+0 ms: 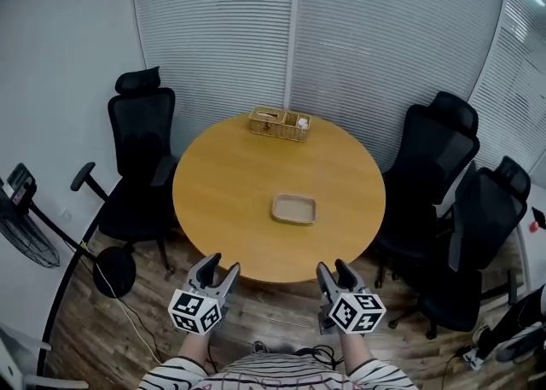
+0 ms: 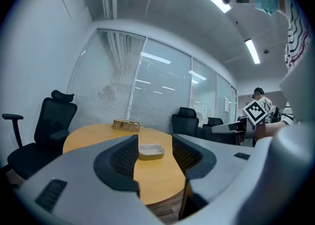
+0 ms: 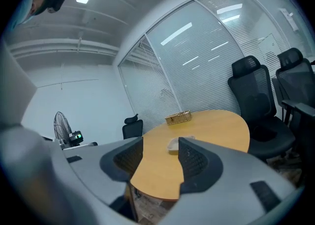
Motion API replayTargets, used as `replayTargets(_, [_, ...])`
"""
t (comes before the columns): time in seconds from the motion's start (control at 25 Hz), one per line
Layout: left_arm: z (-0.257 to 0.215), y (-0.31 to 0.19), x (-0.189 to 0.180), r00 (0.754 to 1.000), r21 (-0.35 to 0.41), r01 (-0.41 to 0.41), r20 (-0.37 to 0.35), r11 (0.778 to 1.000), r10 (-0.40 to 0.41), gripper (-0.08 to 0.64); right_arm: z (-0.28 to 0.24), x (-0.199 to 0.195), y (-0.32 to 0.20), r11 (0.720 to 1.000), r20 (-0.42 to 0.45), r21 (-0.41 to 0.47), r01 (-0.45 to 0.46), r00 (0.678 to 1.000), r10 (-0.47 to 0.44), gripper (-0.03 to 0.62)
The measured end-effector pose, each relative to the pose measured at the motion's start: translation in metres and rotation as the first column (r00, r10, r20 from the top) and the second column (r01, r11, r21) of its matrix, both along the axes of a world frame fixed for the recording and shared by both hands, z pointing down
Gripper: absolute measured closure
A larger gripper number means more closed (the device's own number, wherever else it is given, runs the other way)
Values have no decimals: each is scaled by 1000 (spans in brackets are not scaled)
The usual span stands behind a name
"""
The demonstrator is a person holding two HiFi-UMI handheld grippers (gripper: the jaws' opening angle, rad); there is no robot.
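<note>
Left gripper view: tray [image 2: 151, 151] beyond jaws

Wicker basket [image 1: 279, 123], black office chairs [image 1: 142, 145], standing fan [image 1: 27, 241], window blinds [image 1: 222, 30]

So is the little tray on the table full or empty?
Empty. In the head view the tray shows only its bare bottom.

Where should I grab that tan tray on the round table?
Probably the near rim of the shallow tan rectangular tray, approached from the person's side. It lies flat on the round wooden table, so only its raised lip offers a pinch.
</note>
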State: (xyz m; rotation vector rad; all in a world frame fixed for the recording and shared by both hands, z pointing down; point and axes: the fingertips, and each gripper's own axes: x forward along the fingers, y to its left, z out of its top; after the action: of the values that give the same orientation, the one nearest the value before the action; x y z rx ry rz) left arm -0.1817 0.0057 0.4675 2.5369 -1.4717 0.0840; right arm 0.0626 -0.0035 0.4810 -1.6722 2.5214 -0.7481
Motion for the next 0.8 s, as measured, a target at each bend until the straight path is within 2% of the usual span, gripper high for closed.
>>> replayTargets(0.36, [16, -42, -4, 999, -22, -33, -36, 999, 32, 367, 10, -2, -30, 999, -8, -27, -47, 999, 47, 373])
replayTargets(0.8, [29, -128, 13, 1000, -26, -14, -10, 1000, 13, 367, 33, 10, -124, 998, 10, -52, -23, 1000, 24, 373])
